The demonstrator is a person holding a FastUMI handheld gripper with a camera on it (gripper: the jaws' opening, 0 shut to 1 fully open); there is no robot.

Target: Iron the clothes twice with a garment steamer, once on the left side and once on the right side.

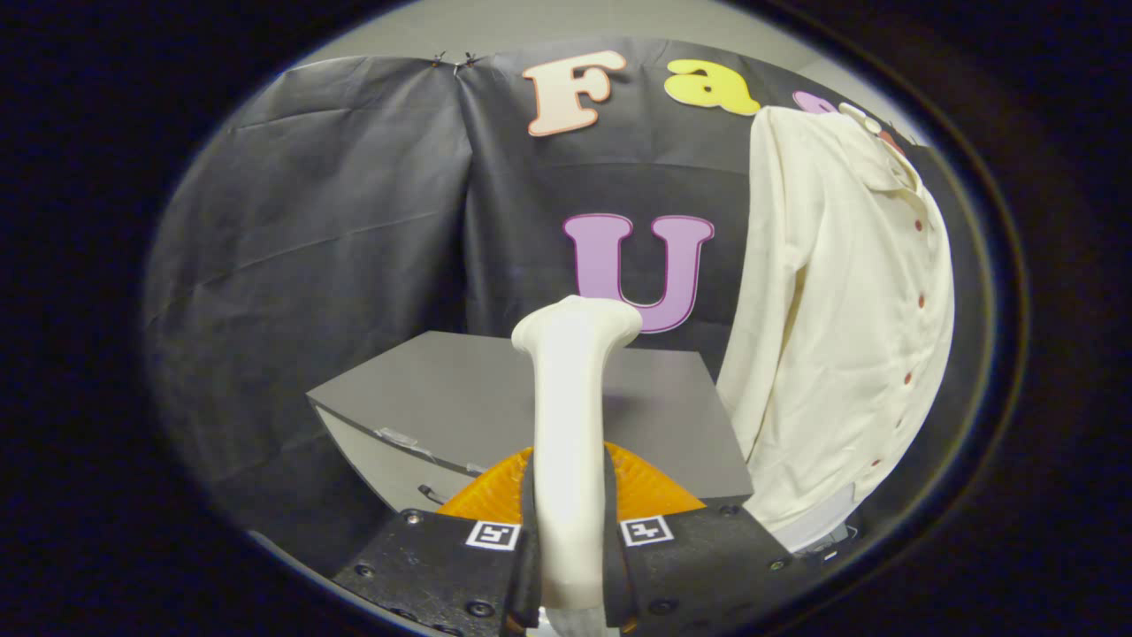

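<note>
A white garment steamer (570,416) stands upright between my fingers, its head rising above them. Both fingers (495,495) press on its handle, so my gripper (569,522) is shut on the steamer. A cream shirt (840,310) with dark red buttons hangs to the right, beyond the fingers, its front facing right and a long sleeve (765,292) hanging down on its near side. The steamer head is well to the left of the shirt and apart from it.
A grey table (460,389) lies just beyond the fingers, its right edge close to the hanging shirt. The black cloth wall (336,230) closes the space behind and to the left.
</note>
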